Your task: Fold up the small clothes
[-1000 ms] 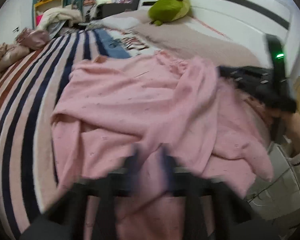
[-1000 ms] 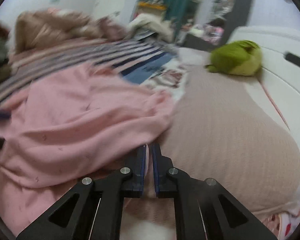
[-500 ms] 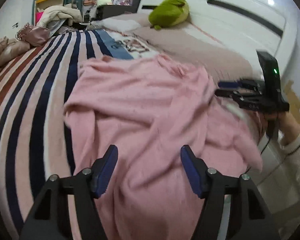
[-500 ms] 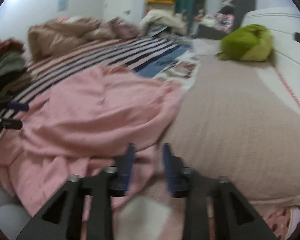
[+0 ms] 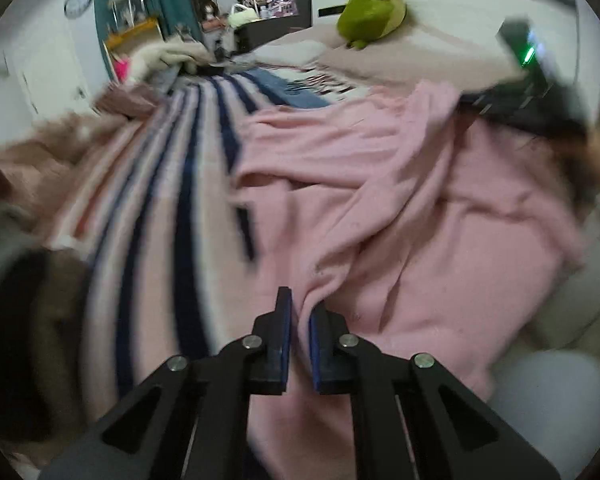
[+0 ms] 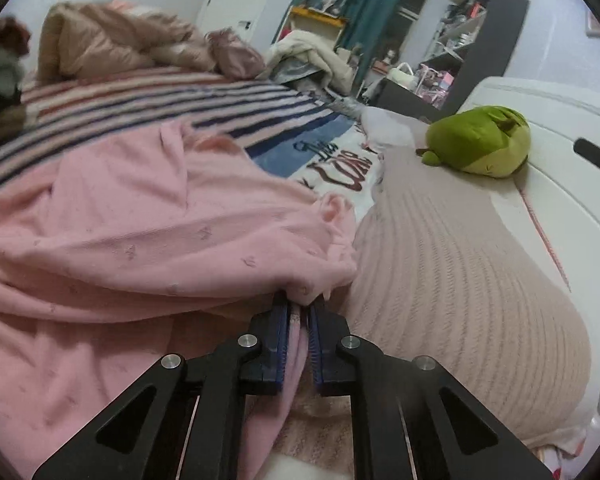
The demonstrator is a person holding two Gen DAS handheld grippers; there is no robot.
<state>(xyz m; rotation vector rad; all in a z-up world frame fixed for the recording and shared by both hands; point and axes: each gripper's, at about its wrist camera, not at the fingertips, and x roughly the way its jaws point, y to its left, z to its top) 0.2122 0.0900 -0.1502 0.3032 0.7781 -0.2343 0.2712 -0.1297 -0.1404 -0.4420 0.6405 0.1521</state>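
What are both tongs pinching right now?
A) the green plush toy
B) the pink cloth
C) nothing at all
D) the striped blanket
B: pink cloth is squeezed between the shut pads of the right tongs and of the left tongs; the green plush lies far off by the headboard.

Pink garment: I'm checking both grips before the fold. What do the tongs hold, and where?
Both tongs are shut on the pink garment: the left pinches a raised ridge of cloth, the right its bunched edge.

Soft matt pink knit garment [image 6: 148, 232], fuzzy striped blanket [image 5: 168, 216], ribbed beige cover [image 6: 452, 280], plush green toy [image 6: 480, 140]
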